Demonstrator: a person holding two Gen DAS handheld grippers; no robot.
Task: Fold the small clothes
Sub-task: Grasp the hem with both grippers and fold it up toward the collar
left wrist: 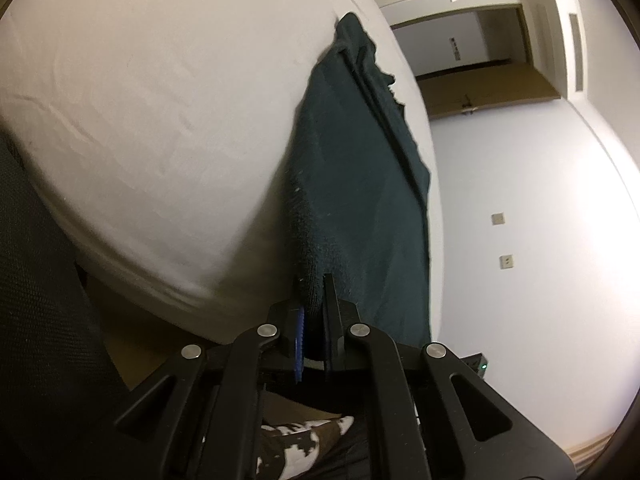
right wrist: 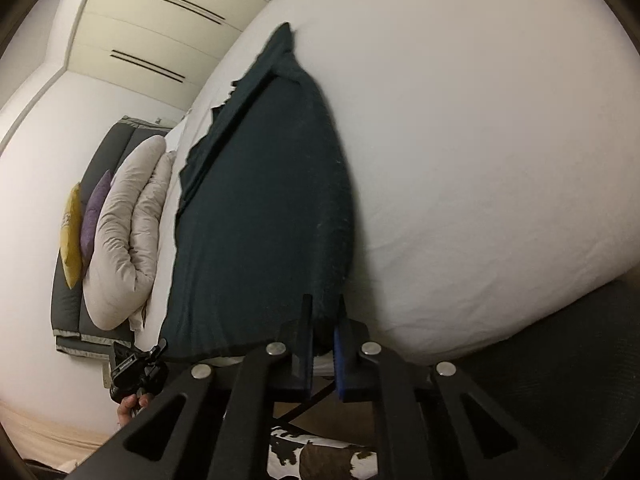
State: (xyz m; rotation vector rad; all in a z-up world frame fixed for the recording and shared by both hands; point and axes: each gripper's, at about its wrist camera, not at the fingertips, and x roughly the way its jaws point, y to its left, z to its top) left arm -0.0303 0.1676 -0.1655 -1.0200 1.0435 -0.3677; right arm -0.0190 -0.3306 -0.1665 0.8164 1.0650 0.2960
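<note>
A dark teal garment (left wrist: 360, 184) lies spread flat on the white bed (left wrist: 160, 120), reaching away from me. My left gripper (left wrist: 313, 280) is shut on the garment's near corner, the cloth pinched between its black fingers. In the right wrist view the same garment (right wrist: 260, 208) fills the middle, and my right gripper (right wrist: 323, 300) is shut on its other near corner at the bed's edge. The far end of the garment is rumpled, with a ragged hem. The other hand and gripper (right wrist: 136, 372) show at the lower left of the right wrist view.
A rolled beige duvet (right wrist: 124, 236), a purple cushion (right wrist: 94, 216) and a yellow cushion (right wrist: 71, 236) lie against a dark headboard. A black mesh chair (left wrist: 36, 280) stands beside the bed. White walls, a wardrobe (right wrist: 160, 32) and a wooden door (left wrist: 480, 92) surround it. A cow-print rug (right wrist: 320, 460) lies below.
</note>
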